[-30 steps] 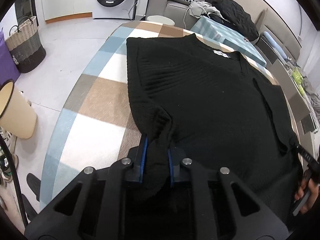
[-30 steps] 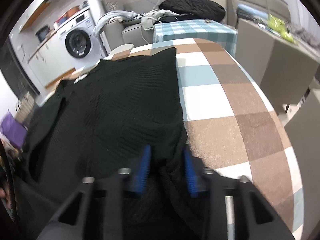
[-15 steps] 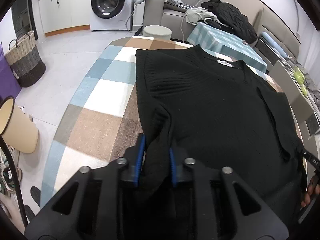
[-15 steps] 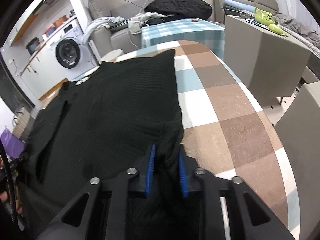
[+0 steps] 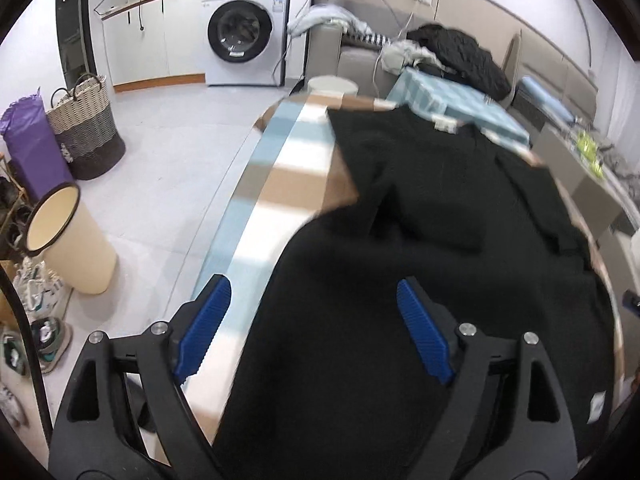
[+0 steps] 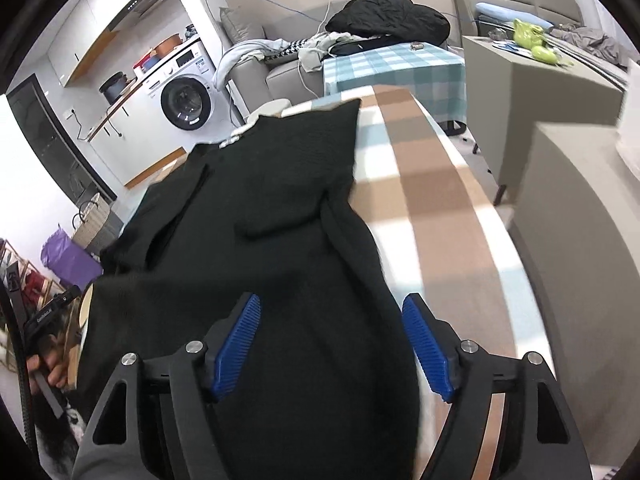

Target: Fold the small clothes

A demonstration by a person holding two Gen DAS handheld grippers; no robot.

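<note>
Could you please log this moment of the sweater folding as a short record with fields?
garment: black knit sweater, lower part doubled over its upper part
surface: table with checked cloth
left gripper: jaws opening, sweater between them, pads clear of it
right gripper: jaws opening, sweater between them, pads clear of it
</note>
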